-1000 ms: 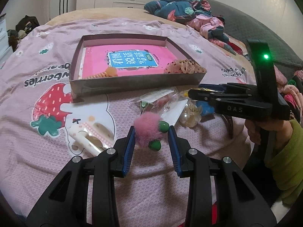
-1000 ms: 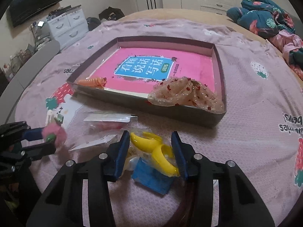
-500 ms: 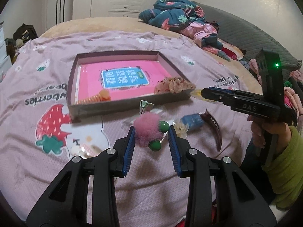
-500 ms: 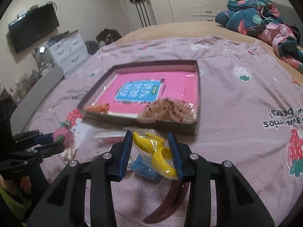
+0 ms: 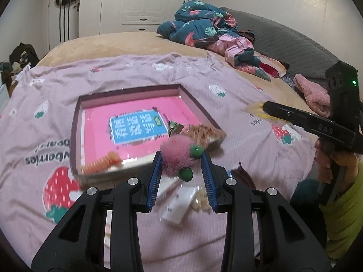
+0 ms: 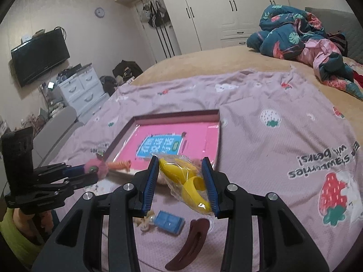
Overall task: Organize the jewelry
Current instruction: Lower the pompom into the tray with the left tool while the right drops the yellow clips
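My left gripper (image 5: 181,161) is shut on a fluffy pink pom-pom hair clip (image 5: 177,156) with green beads, held in the air above the near edge of the shallow box (image 5: 127,91). My right gripper (image 6: 180,165) is shut on a clear bag with yellow hair clips (image 6: 181,174), also lifted off the bed. Seen from the right wrist, the left gripper (image 6: 90,170) carries the pom-pom (image 6: 97,166) beside the box (image 6: 177,114). Inside the box lie a pink book, an orange comb clip (image 5: 102,163) and a beige scrunchie (image 5: 202,132).
A blue piece (image 6: 169,222), a dark red hair claw (image 6: 190,242), a pearl clip (image 6: 145,221) and a white packet (image 5: 179,206) lie on the pink strawberry sheet. A crumpled quilt (image 6: 292,29) sits at the bed's far end. White drawers (image 6: 79,86) stand left.
Both grippers have risen off the bed with their items. The bagged yellow clips came up off the blue piece and the claw; the pom-pom now hangs over the box's near edge.
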### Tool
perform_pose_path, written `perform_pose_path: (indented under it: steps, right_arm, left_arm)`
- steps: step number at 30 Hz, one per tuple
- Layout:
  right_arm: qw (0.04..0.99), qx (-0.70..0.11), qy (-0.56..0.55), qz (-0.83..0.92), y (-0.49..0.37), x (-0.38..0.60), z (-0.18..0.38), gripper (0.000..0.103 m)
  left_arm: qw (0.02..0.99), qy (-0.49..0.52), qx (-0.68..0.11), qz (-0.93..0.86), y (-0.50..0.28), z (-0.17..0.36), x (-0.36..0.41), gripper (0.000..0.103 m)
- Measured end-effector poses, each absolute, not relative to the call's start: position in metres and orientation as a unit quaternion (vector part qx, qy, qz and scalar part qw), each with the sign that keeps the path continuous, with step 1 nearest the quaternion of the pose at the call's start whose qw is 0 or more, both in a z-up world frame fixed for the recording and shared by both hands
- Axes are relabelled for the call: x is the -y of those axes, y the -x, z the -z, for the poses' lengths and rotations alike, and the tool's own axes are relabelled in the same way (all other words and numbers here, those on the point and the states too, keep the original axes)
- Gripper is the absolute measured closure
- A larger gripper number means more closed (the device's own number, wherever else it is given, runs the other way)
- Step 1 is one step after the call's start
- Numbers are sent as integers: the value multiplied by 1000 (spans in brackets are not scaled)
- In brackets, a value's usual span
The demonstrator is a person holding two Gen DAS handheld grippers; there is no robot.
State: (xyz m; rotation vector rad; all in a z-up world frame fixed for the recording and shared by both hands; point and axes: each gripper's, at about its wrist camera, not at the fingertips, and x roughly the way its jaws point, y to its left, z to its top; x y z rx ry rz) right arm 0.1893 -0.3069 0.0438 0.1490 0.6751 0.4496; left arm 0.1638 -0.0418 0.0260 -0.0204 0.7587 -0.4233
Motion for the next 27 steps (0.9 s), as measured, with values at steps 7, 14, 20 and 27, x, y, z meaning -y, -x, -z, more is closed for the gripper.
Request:
perform_pose_path:
  steps: [7,14,20,27]
  right_arm:
    - [922,-310,-74,-218,-206,305,-63,66]
    - [924,-305,-74,-220,-232,295,-71,66]
    - [921,-315,-66,-221,-253,279,-66,66]
    - [914,-337,-53,-219,-282,256,-50,66]
  left_arm:
    - [912,12,-360,194,-189,-34,39,77]
    - [916,15,-360,179,-216,-33,30,77]
    - [915,24,-366,168,-232,-21,21,77]
    - [910,33,-383,157,-251,0,14,77]
